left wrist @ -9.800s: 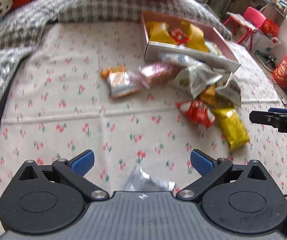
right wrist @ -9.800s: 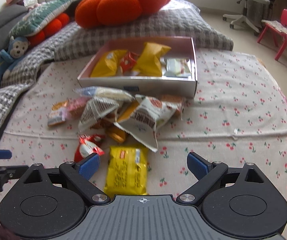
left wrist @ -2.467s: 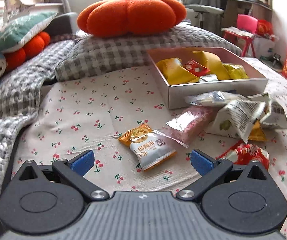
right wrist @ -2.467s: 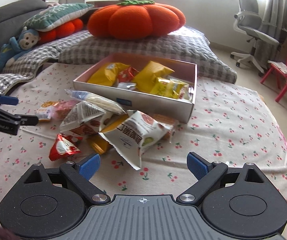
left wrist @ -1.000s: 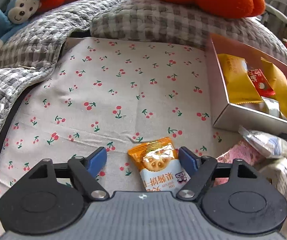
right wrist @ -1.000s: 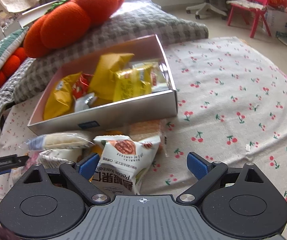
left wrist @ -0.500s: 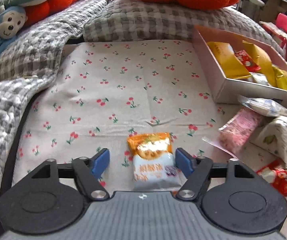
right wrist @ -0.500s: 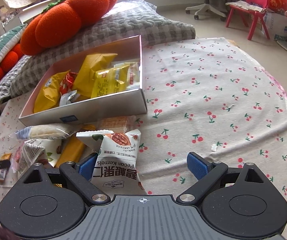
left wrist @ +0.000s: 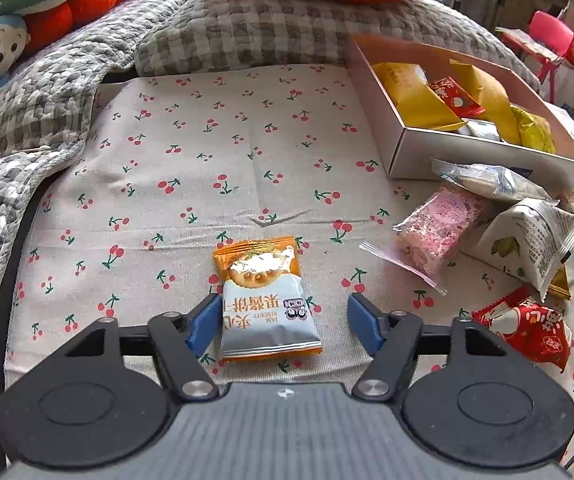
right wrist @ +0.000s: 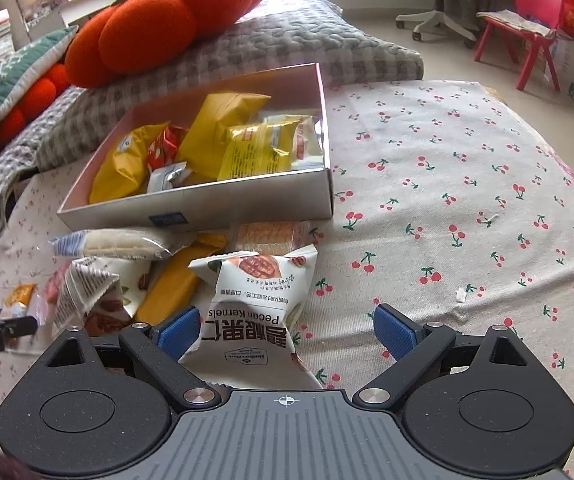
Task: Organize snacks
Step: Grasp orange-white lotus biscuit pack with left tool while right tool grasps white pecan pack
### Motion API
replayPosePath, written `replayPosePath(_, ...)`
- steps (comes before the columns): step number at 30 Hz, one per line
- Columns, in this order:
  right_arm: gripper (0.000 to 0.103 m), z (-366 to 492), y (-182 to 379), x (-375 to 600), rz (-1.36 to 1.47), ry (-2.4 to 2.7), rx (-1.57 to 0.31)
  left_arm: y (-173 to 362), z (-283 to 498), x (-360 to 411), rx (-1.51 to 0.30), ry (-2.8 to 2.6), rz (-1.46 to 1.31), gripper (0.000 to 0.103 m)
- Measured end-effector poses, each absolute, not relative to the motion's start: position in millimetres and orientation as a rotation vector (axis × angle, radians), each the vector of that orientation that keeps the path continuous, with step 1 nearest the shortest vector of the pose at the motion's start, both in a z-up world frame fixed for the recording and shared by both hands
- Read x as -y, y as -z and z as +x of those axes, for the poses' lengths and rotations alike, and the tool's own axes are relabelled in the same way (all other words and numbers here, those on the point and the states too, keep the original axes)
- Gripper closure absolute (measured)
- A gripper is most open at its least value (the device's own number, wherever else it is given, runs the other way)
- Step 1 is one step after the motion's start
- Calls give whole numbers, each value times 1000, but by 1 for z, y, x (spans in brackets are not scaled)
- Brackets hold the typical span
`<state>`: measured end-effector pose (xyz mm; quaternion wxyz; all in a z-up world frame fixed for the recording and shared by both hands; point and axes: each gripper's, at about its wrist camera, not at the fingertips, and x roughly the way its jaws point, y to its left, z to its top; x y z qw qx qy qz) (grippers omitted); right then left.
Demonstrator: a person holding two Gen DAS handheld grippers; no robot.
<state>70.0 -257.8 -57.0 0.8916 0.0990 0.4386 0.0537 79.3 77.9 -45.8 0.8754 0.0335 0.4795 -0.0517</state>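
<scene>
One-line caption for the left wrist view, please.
Left gripper closing around an orange-and-white biscuit packet on the cherry-print cloth, snack box to the right.

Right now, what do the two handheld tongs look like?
Both the left tongs and right tongs look alike: black linkage arms with silver pivot screws, blue pads, round black housings and a ribbed grey body bearing a small crosshair mark.

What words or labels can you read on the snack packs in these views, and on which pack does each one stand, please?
"Pecan Kernels": white pecan pack between the right gripper's fingers, seen upside down.
"JAM BISCUIT": orange biscuit pack between the left gripper's closing fingers, also upside down.
Chinese characters on both packs and the red pack: not transcribed.
Remaining print: too small.
</scene>
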Motion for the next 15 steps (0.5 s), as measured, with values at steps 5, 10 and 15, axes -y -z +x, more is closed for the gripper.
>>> replayPosePath(5, 16, 70, 57, 258, 201, -106, -911, 43, 77, -80, -1000, 97, 55, 60)
replayPosePath(10, 40, 70, 57, 254, 198, -135, -914, 42, 77, -83, -996, 70, 24, 64)
replayPosePath(15, 63, 70, 52, 250, 199, -156, -906, 41, 78, -86, -999, 50, -8, 69)
